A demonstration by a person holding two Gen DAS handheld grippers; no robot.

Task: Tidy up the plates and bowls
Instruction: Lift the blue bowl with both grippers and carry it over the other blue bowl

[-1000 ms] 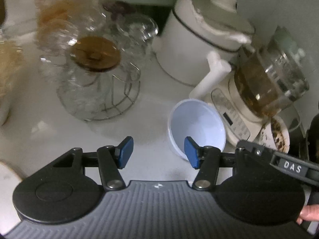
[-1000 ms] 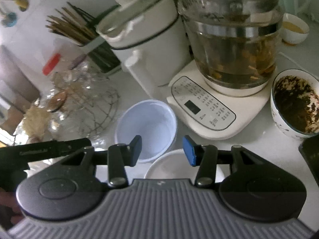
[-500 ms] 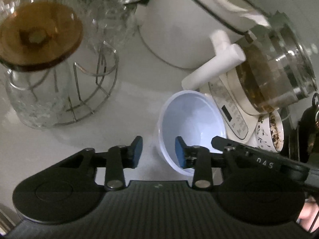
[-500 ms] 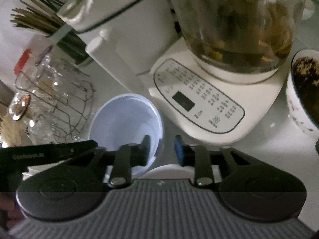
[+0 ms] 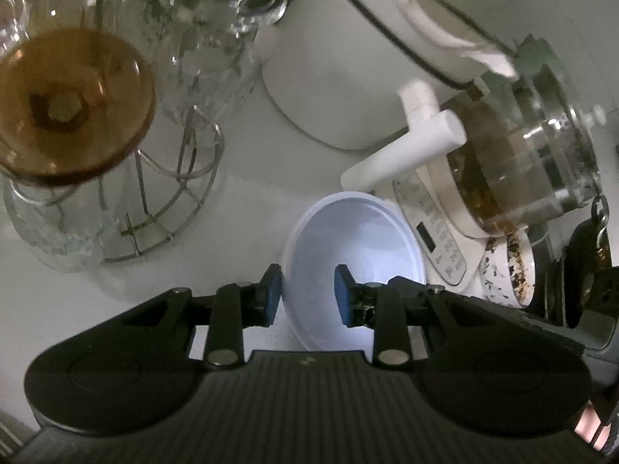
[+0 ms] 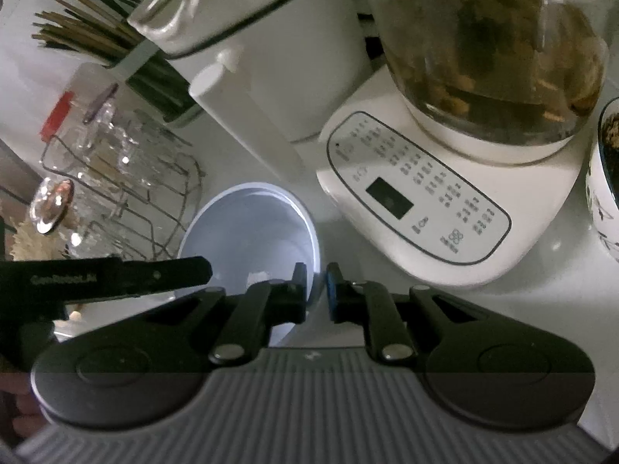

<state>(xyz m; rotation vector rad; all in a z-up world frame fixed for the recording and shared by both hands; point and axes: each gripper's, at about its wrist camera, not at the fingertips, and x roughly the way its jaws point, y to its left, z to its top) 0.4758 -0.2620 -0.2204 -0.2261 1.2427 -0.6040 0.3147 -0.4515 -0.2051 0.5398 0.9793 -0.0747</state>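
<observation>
The left gripper's (image 5: pixel 305 294) fingers straddle the near-left wall of the pale blue plastic bowl (image 5: pixel 359 239), one blue pad outside the rim and one inside; there is a visible gap on the inner side, so they are narrowed around the wall but not clearly pinching it. The right gripper's (image 6: pixel 316 290) fingers stand much closer together, bracketing the bowl's right rim with only the thin wall between the pads; whether they are fully clamped I cannot tell, though contact looks likely.

A second ago both grippers hung wide open short of the bowl, with a white dish showing under the right one. Since then both have advanced over the rim and narrowed in steps, the right faster than the left, and that white dish is now hidden behind the right gripper's body.

The bowl sits on the white counter (image 5: pixel 116 309), just in front of the tea maker's control base (image 6: pixel 418 201), beside the white kettle's handle (image 5: pixel 402 154), with the wire rack of glasses (image 5: pixel 170 178) off to its left. A patterned bowl holding dark dregs (image 5: pixel 510 266) stands on the base's far side.

I judge this to be the grasp stage of a two-sided lift, with the bowl not yet raised; the thin, flexible wall may deform if squeezed unevenly.
</observation>
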